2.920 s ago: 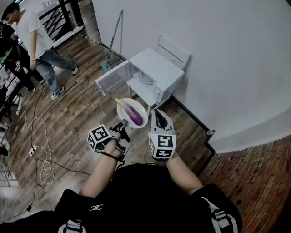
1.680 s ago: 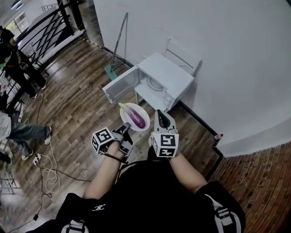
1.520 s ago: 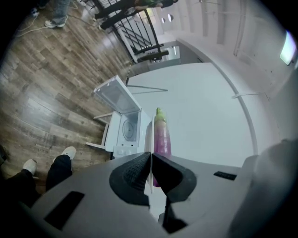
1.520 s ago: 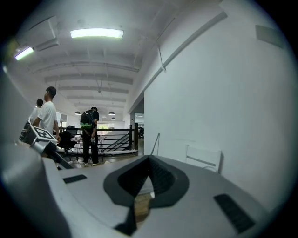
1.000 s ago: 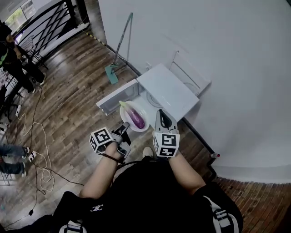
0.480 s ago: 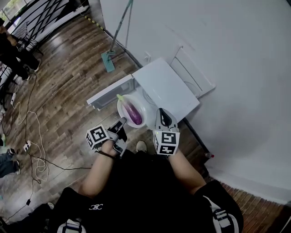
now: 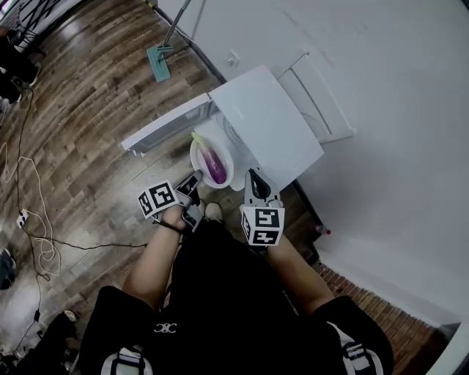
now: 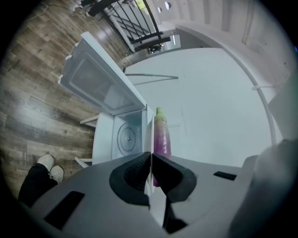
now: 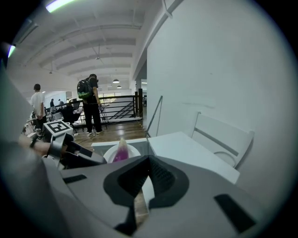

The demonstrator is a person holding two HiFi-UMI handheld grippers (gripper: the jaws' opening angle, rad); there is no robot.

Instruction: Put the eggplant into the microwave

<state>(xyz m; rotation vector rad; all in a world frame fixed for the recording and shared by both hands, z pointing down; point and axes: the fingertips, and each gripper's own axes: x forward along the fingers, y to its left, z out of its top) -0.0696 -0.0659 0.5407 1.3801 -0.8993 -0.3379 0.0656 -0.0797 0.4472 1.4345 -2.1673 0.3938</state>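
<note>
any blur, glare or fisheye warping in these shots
Head view: wide-angle bend, glare on the wooden floor. Left gripper view: heavy fisheye, dark corners, eggplant sharp. Right gripper view: same dark ring, eggplant soft, ceiling light flares.

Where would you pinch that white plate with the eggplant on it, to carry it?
Pinch the plate by its thin rim at the near edge, coming in edge-on from the person's side, as the left tongs do. It is shallow, so only the rim fits the tongs, and the eggplant fills the middle.
</note>
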